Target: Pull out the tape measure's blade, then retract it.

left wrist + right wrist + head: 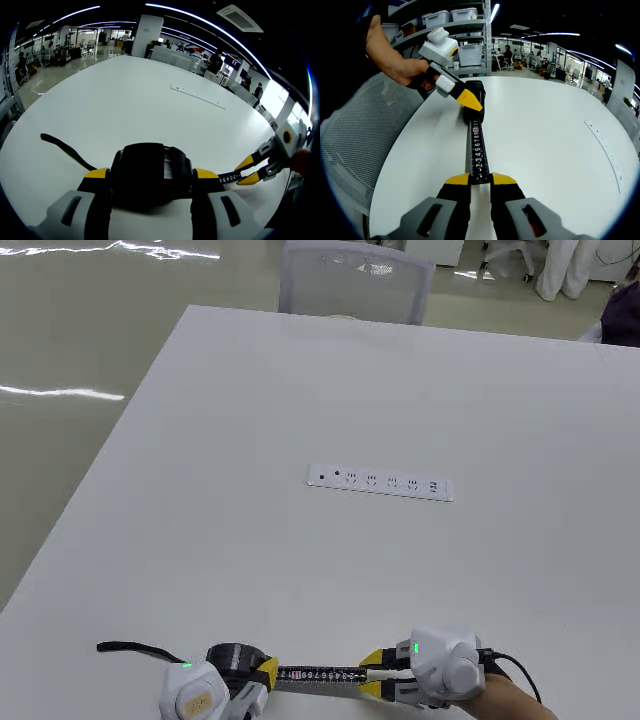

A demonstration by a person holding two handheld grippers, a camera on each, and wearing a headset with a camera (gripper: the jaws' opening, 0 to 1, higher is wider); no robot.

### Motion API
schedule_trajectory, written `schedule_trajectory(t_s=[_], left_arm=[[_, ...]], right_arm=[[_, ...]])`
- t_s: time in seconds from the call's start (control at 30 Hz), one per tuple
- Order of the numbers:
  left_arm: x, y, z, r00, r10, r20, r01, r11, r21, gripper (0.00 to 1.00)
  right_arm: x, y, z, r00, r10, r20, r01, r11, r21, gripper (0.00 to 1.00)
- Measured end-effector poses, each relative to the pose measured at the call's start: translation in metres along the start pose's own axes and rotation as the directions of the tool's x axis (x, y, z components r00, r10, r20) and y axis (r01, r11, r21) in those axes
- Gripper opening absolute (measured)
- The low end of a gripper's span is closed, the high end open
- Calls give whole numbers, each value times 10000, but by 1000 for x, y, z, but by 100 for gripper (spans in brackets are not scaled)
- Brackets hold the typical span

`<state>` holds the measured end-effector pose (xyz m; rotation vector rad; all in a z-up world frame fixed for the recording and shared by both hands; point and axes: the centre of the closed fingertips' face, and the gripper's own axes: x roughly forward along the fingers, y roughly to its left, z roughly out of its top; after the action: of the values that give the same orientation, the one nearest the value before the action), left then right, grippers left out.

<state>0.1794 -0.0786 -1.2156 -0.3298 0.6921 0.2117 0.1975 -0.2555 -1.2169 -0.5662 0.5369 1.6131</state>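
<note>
Head view: L gripper tight on tape measure, R gripper tight on blade.

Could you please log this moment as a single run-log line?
left gripper: shut on tape measure case | right gripper: shut on blade end | blade: partly out, stretched between grippers

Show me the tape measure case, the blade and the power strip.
tape measure case [150, 172], left gripper view, middle of its black body.
blade [476, 147], right gripper view, its numbered face midway along.
power strip [380, 482], head view, centre of its white top.
</note>
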Motion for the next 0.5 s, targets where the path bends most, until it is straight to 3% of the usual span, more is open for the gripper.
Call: schedule_trajectory(t_s=[0.5], left_arm=[[0, 0, -1, 10000, 15, -16, -15, 10000, 12, 61]], right_arm=[[8, 0, 5, 10000, 53, 31, -53, 10000, 17, 12]])
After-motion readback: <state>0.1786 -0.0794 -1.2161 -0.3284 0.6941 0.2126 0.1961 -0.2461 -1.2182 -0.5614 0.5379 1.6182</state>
